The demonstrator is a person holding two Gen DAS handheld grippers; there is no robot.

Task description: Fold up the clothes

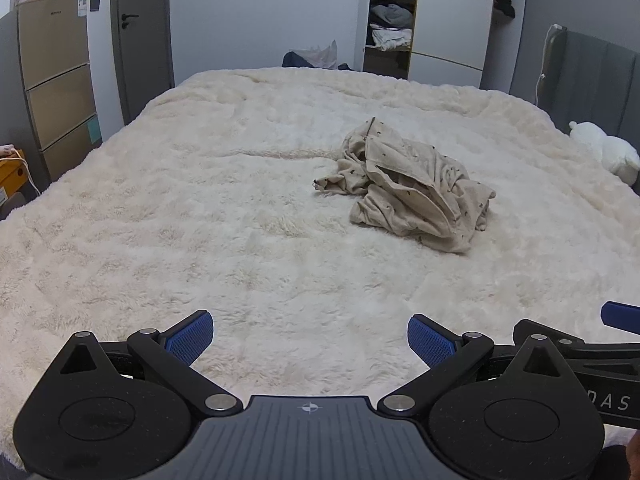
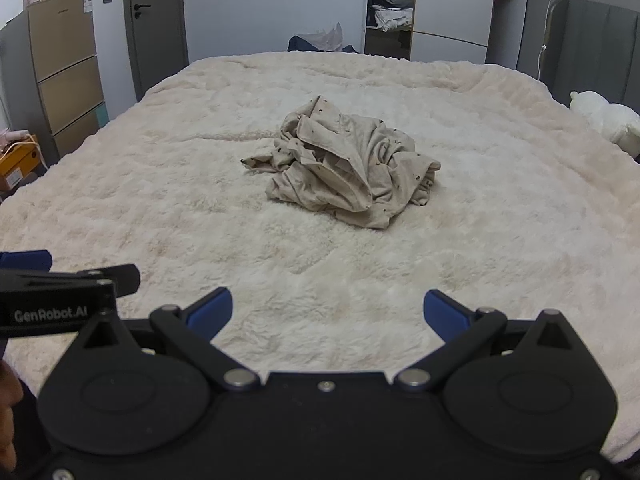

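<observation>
A crumpled beige garment (image 1: 412, 188) with small dark specks lies in a heap on the cream fluffy bed cover (image 1: 200, 220). In the right wrist view the same garment (image 2: 344, 172) sits ahead near the middle of the bed (image 2: 160, 200). My left gripper (image 1: 310, 338) hovers open over the near edge of the bed, well short of the heap and to its left. Its blue pads are spread wide with nothing between them. My right gripper (image 2: 328, 312) is open too, empty, and also far from the garment. Part of the right gripper (image 1: 580, 344) shows at the left view's right edge.
A white plush toy (image 1: 604, 152) lies at the bed's right edge by a grey headboard (image 1: 592, 60). Beyond the bed stand an open wardrobe (image 1: 390, 20) with clothes, a grey door (image 1: 140, 32) and a beige drawer cabinet (image 1: 56, 80). An orange box (image 2: 20, 164) sits on the floor at left.
</observation>
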